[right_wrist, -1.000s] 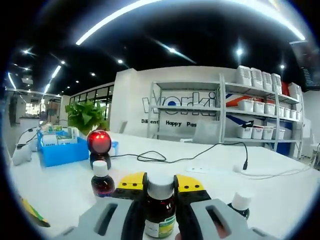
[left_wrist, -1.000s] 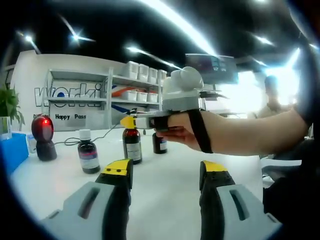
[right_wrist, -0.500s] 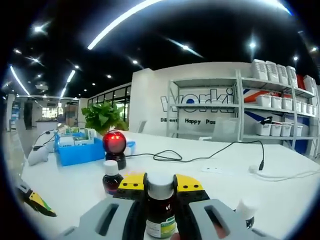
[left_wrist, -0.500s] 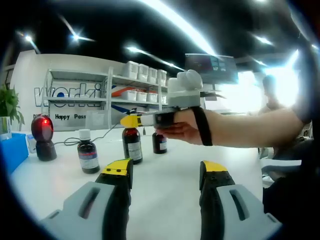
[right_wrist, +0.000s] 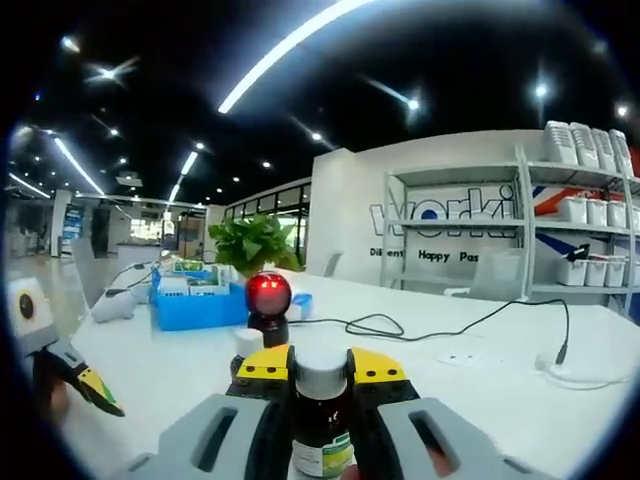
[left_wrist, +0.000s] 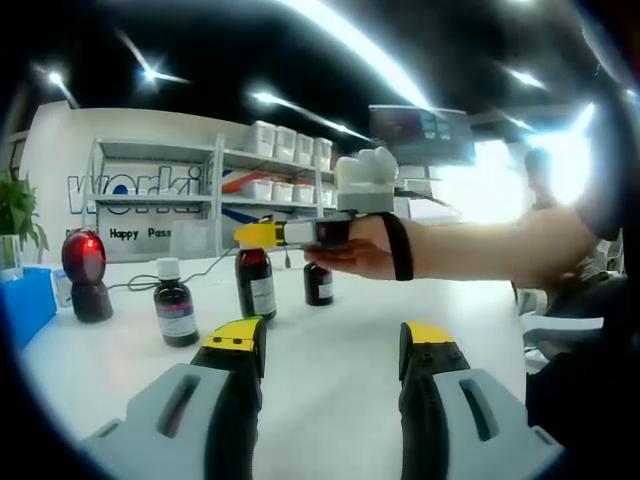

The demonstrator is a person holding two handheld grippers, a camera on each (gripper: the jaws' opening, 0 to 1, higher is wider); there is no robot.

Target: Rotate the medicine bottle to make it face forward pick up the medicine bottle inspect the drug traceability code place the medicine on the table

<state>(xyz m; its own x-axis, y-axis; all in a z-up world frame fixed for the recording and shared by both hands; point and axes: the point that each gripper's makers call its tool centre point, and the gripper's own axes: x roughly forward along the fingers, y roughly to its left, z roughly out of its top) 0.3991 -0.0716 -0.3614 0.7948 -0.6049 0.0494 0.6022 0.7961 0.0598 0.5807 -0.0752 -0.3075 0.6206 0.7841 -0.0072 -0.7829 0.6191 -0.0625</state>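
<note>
The right tool is closed on the bottle: in the right gripper view, the white cap and brown neck are seen clamped between the two yellow-tipped jaws. In the left gripper view, the same bottle is held upright by the right tool, gripped at the neck, apparently just clear of the desk. The person's hand is seen behind that tool.

The left tool is held open above the desk, and nothing is held between its jaws.

Two further bottles are seen standing on the desk: one to the left of the held bottle, one behind it. A scanner with a red light is placed near the blue bin. In the right gripper view, the scanner is seen beyond the jaws, with a cable lying across the desk.
</note>
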